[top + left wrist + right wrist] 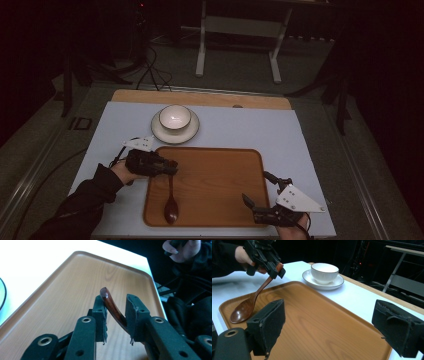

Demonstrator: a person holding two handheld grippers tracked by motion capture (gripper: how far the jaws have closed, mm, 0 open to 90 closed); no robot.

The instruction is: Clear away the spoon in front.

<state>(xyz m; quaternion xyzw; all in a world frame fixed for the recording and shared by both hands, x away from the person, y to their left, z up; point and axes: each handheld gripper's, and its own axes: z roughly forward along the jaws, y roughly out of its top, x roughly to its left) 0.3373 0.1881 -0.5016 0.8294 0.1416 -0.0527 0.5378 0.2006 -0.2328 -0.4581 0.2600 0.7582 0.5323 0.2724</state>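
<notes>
The right hand-held gripper [256, 201] hovers released over the tray's [225, 170] near right corner. Across the tray, the left hand-held gripper [172, 167] pinches the wooden spoon's [170, 207] handle tip, bowl resting on the tray. Beyond, a cup [174, 118] sits on its saucer [159, 131].

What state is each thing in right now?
Left gripper: shut on the spoon handle.
Spoon: tilted, bowl end resting on the tray, handle raised.
Right gripper: open, holding nothing.
Tray: flat on the table.
Bowl: upright on its saucer, looks empty.
</notes>
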